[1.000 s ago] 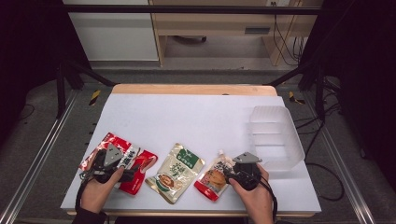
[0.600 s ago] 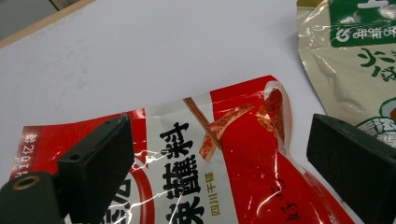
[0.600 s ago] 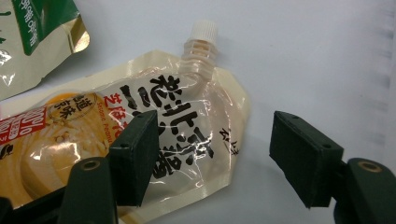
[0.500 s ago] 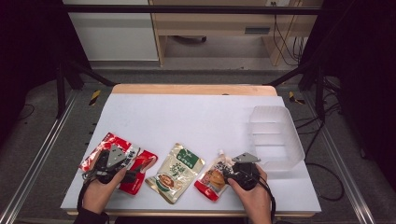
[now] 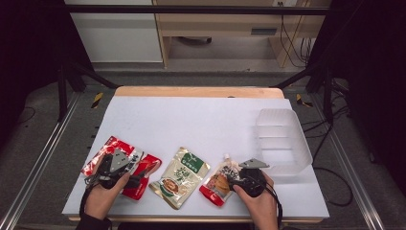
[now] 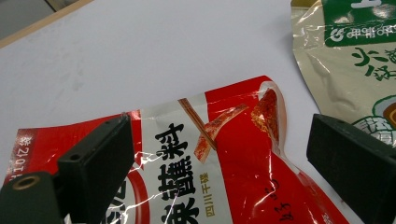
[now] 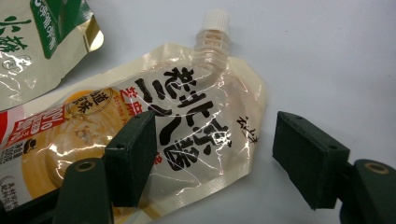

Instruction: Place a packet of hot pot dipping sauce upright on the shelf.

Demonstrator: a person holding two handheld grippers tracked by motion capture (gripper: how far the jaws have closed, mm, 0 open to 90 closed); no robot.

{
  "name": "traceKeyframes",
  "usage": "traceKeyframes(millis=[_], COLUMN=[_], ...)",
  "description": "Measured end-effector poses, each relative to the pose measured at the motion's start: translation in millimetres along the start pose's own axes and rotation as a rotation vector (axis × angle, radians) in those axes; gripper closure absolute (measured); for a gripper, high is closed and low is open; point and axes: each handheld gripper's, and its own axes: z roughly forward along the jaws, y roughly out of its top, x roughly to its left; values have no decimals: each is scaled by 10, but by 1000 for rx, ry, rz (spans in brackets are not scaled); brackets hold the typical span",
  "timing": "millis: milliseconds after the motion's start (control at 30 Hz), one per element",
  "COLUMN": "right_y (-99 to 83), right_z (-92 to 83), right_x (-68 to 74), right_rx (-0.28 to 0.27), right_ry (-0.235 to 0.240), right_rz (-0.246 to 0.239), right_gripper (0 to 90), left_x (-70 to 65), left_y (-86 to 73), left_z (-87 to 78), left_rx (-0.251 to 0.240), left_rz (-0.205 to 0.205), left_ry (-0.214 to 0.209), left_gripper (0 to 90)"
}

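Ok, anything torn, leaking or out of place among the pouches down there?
Nothing stands out. The red sauce packet, the green-and-gold pouch and the spouted cream pouch lie flat and crinkled but unspilled; its white cap is on.

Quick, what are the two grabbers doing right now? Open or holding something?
Left gripper: open, jaws astride the red sauce packet, not pinching it.
Right gripper: open, jaws astride the spouted pouch, not gripping it.

Right gripper (image 7: 212,156) jaws slightly wider apart.
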Motion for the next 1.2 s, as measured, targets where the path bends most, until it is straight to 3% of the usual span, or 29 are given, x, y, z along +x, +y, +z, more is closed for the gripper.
traceKeyframes(millis=[167,333,433,467,533,567,600,633,667,800,1000,1200], right_y=[-6,-12,-12,-10,-10,-7,-7,-6,-6,17,95,252], right_z=[16,16,13,0,-2,-7,-7,-10,-10,-11,-43,-133], right_x=[-20,-23,-21,-27,-31,-29,-29,-33,-33,-25,-36,-51], right_rx=[8,3,2,5,5,11,11,16,16,24,18,-32], right_ry=[26,42,34,26,22,18,18,13,13,8,22,16], right_rz=[36,40,36,40,35,31,31,19,19,-12,-34,-83], right_gripper=[342,373,443,539,569,649,649,721,721,866,894,900], left_x=[-8,-11,-11,-11,-10,-9,-9,-8,-8,-11,-9,-8], left_y=[3,4,5,5,6,6,6,7,7,8,8,11], left_z=[4,5,6,5,4,5,5,6,6,5,2,-11], left_rx=[2,2,2,2,2,3,3,8,8,8,7,-5], left_rz=[1,1,3,4,4,6,6,10,10,12,13,12], left_ry=[-4,-4,-5,-6,-5,-6,-6,-6,-6,-7,-9,-21], left_gripper=[75,76,76,76,77,77,77,77,78,78,78,84])
